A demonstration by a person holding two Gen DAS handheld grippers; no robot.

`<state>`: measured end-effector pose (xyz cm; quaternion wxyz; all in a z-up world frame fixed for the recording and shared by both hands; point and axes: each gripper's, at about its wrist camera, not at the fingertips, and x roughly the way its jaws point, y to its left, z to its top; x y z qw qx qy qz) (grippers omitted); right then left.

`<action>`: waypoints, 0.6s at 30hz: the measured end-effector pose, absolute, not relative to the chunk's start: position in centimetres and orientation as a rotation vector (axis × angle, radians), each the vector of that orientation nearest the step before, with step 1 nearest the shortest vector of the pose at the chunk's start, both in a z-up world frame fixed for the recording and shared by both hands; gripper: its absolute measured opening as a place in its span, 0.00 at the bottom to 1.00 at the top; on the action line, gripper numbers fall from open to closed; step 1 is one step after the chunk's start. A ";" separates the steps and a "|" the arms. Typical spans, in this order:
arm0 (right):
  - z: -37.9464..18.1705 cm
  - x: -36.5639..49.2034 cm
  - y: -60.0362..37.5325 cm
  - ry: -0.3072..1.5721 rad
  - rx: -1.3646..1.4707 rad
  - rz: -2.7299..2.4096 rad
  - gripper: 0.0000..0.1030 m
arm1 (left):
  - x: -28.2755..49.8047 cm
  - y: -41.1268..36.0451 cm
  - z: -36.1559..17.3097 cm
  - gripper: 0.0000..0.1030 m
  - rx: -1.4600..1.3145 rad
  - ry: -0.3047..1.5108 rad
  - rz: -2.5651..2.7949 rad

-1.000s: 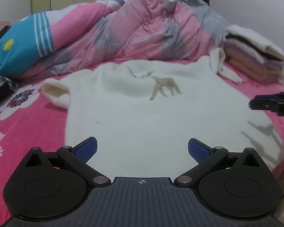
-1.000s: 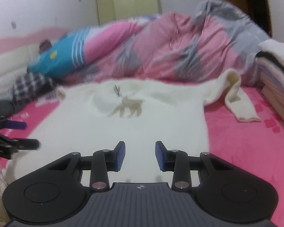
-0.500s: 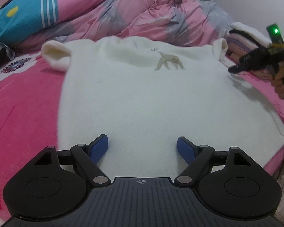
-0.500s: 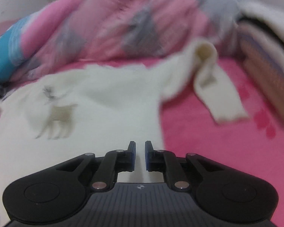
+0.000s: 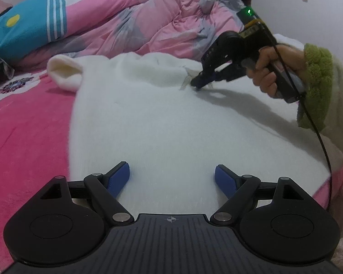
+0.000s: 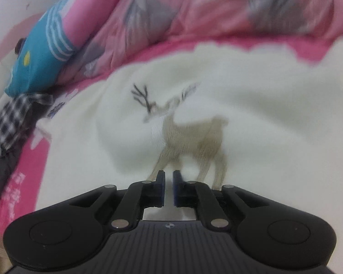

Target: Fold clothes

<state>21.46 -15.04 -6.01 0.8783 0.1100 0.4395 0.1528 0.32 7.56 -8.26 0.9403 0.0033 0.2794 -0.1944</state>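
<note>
A white fleece sweater (image 5: 160, 125) lies flat on the pink bed sheet (image 5: 22, 125), with its front up and a beige deer print (image 6: 189, 137) on the chest. One sleeve (image 5: 64, 73) is bunched at the far left. My left gripper (image 5: 172, 175) hovers open over the near hem with nothing between its blue pads. My right gripper (image 5: 195, 83), held by a hand (image 5: 269, 68) in a green-cuffed sleeve, points down with its tip touching the sweater at the deer. In the right wrist view its fingers (image 6: 169, 178) stand almost together with only a narrow slit, right at the deer's legs.
A rumpled pink and grey quilt (image 5: 137, 22) is heaped behind the sweater. A blue striped pillow (image 5: 22, 34) and a checked cloth (image 6: 13, 116) lie at the far left. A black cable (image 5: 320, 141) hangs from the right gripper across the sweater's right side.
My right gripper has closed up and swung left from the sleeve side onto the deer print. My left gripper has moved lower and nearer the hem, still open.
</note>
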 end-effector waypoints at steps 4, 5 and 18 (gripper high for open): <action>-5.6 18.4 -12.3 1.000 0.143 0.477 0.08 | 0.0 8.1 -8.7 0.82 -0.012 0.533 -0.422; -6.0 18.8 -11.4 1.011 0.108 0.489 0.08 | -0.1 8.1 -8.8 0.83 -0.010 0.525 -0.426; -4.9 21.7 -7.2 0.997 0.095 0.656 0.10 | -0.4 8.5 -9.5 0.89 -0.028 0.476 -0.471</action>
